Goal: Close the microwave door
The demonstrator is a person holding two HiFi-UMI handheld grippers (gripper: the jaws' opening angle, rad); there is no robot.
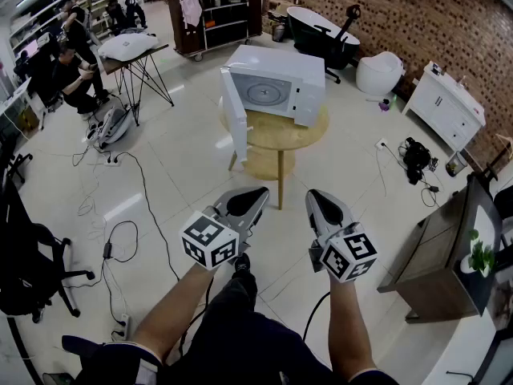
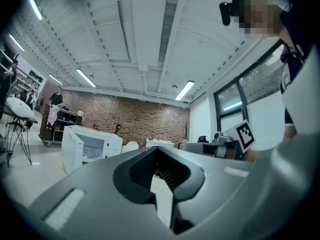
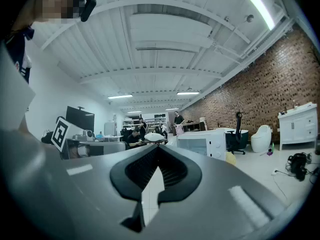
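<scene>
Beyond both grippers spreads a pale tiled floor (image 1: 184,159), bounded far ahead and to the right by a brick wall (image 1: 385,14). Well ahead of the jaws, and well apart from them, a round wooden table (image 1: 313,131) stands on that floor. On it sits the white microwave (image 1: 280,74), its cavity facing the person. The microwave door (image 1: 235,123) stands open, swung out from the left side of the oven so that it hangs past the table's left edge, roughly straight ahead of the left gripper. In the left gripper view the microwave (image 2: 97,143) lies ahead and to the left of the jaws, with the door (image 2: 71,151) turned outward. In the right gripper view the microwave (image 3: 206,143) lies ahead and a little to the right. Off to the right of the right gripper a white cabinet (image 1: 445,107) stands by the wall, and a black cable (image 1: 148,207) trails over the floor to the left of the left gripper. Nearest the person, the left gripper (image 1: 258,193) and the right gripper (image 1: 314,196) are held side by side, tips pointing toward the table, each with a marker cube (image 1: 208,241) behind its jaws. Each gripper's own view shows its jaws brought together tip to tip, left (image 2: 156,149) and right (image 3: 159,147) alike, with nothing between them.
</scene>
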